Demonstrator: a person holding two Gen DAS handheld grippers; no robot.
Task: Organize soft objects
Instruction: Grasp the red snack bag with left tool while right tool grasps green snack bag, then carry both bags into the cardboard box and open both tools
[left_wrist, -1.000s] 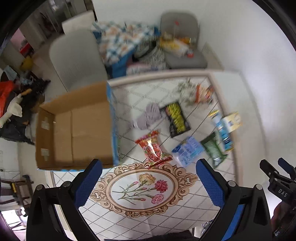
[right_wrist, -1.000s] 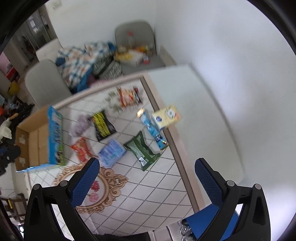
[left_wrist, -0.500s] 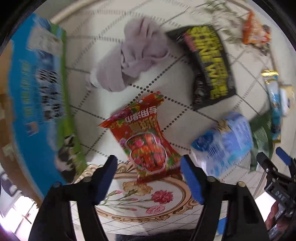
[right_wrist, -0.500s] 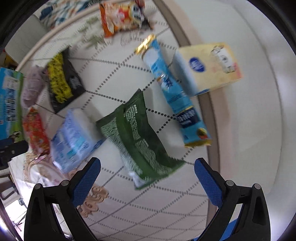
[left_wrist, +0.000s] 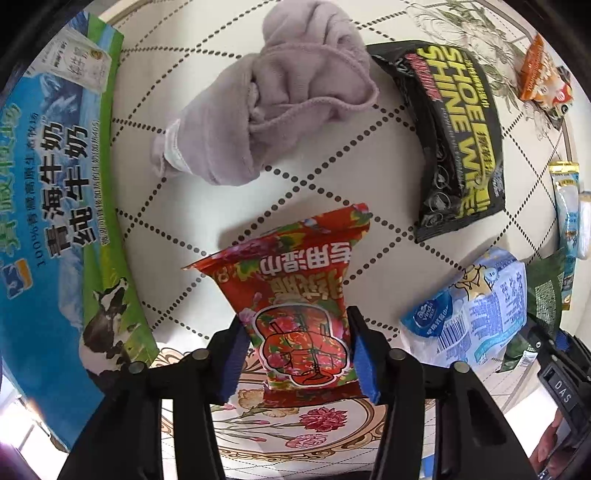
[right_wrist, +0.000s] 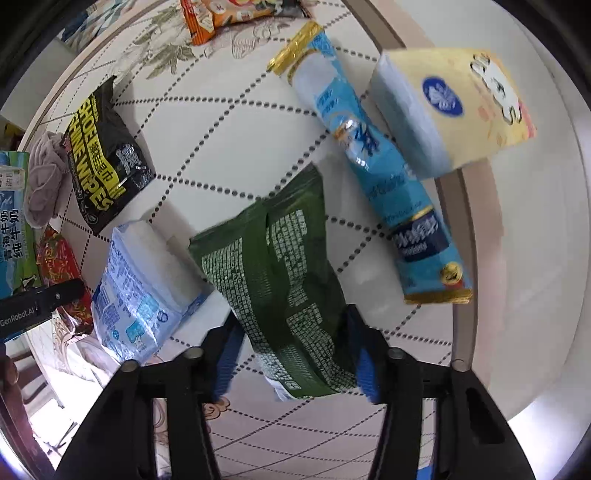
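Left gripper (left_wrist: 299, 350) is clenching the red pack (left_wrist: 295, 302); right gripper (right_wrist: 293, 354), jaws just closing, is grasping the green pack (right_wrist: 273, 266).

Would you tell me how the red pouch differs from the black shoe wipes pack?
The red pouch is floral and sits between the left gripper's blue fingers; the black shoe wipes pack has yellow lettering, looks longer, and lies untouched. Both are soft packets lying flat on the tablecloth.

Cream tablecloth with dotted diamond lines (left_wrist: 384, 173), plus a gold-framed oval flower print (left_wrist: 295, 424) on it. Beige table rim (right_wrist: 476, 221) runs along the edge.
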